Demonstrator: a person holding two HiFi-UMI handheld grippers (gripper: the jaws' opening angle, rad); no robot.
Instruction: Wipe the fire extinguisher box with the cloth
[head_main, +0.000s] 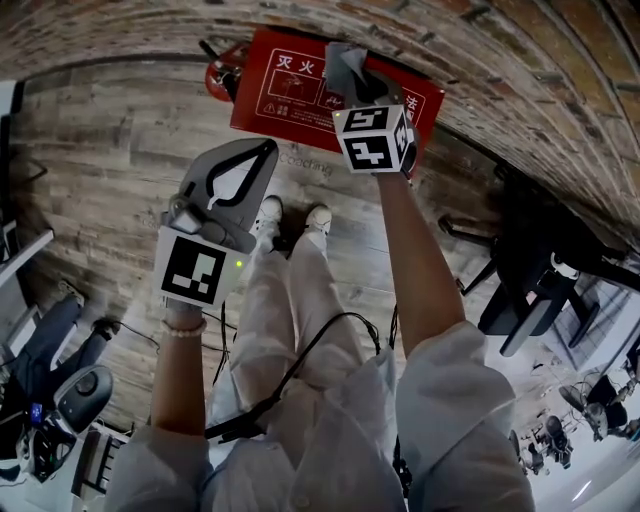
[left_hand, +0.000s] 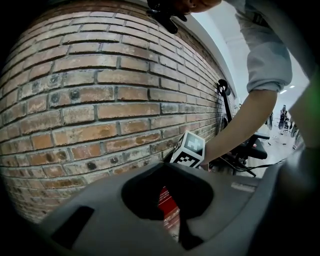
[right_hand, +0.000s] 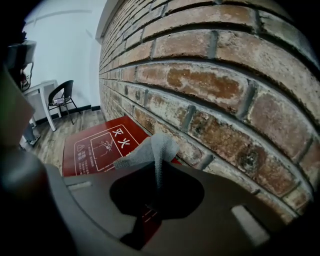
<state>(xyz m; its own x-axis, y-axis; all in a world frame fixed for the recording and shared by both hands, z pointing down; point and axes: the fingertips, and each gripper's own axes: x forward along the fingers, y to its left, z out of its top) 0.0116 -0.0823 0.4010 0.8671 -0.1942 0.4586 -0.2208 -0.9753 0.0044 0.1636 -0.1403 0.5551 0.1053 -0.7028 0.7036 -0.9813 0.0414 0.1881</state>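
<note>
The red fire extinguisher box (head_main: 290, 95) stands on the floor against the brick wall, with white print on its top. My right gripper (head_main: 352, 85) is shut on a grey cloth (head_main: 348, 68) and holds it over the box's right part, near the wall. In the right gripper view the cloth (right_hand: 150, 150) sticks up from the closed jaws, with the box (right_hand: 97, 145) behind it. My left gripper (head_main: 266, 150) hangs nearer to me, left of the right one and short of the box, shut with nothing in it. Through its jaws a strip of the box (left_hand: 167, 202) shows.
The brick wall (head_main: 520, 60) runs behind the box. A red extinguisher (head_main: 222, 75) lies at the box's left end. The person's legs and shoes (head_main: 292, 218) stand on the wood floor. Black office chairs (head_main: 540, 280) are at the right. A chair (right_hand: 62, 97) and a table stand farther along the wall.
</note>
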